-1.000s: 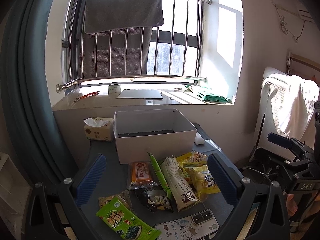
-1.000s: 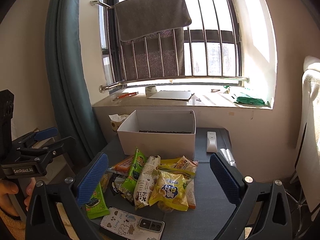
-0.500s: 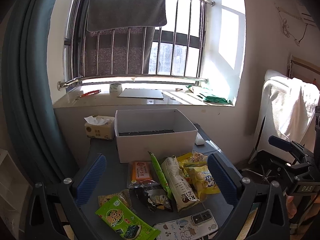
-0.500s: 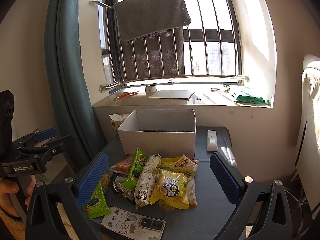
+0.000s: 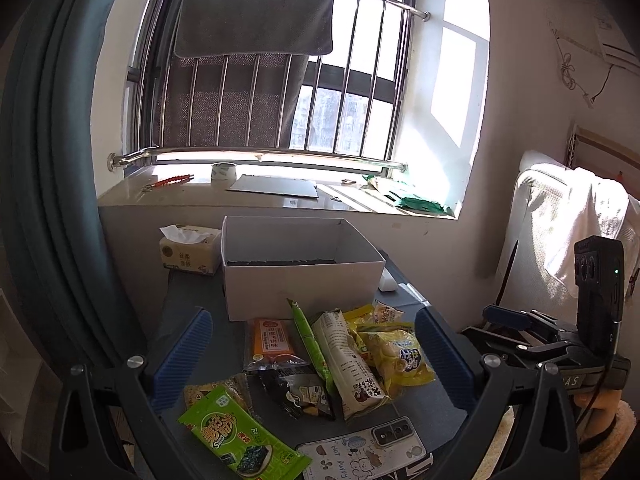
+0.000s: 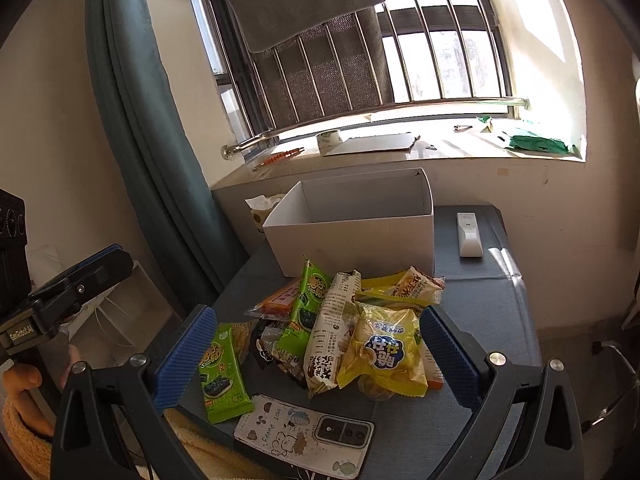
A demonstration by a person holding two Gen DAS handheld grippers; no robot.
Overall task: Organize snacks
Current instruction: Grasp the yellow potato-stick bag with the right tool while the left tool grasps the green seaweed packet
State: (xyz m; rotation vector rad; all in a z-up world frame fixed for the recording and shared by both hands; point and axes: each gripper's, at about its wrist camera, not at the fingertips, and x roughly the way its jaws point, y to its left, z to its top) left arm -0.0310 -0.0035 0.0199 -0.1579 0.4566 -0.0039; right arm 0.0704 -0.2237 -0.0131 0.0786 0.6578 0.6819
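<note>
A pile of snack packets lies on the grey table (image 6: pixel 488 312): a yellow bag (image 6: pixel 384 354) (image 5: pixel 396 354), a tall white-brown packet (image 6: pixel 328 336) (image 5: pixel 346 364), a green seaweed pack (image 5: pixel 240 440) (image 6: pixel 220 372), an orange packet (image 5: pixel 272 338) and a dark packet (image 5: pixel 296 388). An open white box (image 5: pixel 300 276) (image 6: pixel 352 226) stands behind the pile. My left gripper (image 5: pixel 312 360) is open and empty above the pile. My right gripper (image 6: pixel 316 356) is open and empty, close over the pile.
A phone in a cartoon case (image 6: pixel 304 432) (image 5: pixel 360 448) lies at the table's near edge. A tissue box (image 5: pixel 188 252) stands left of the white box, a white remote (image 6: pixel 468 234) to its right. Curtain (image 5: pixel 48 200) at left, windowsill behind, white chair (image 5: pixel 568 220) at right.
My right gripper has tilted down and moved closer to the snack pile. My left gripper's view shifted slightly. Both stay open and nothing on the table moved.
</note>
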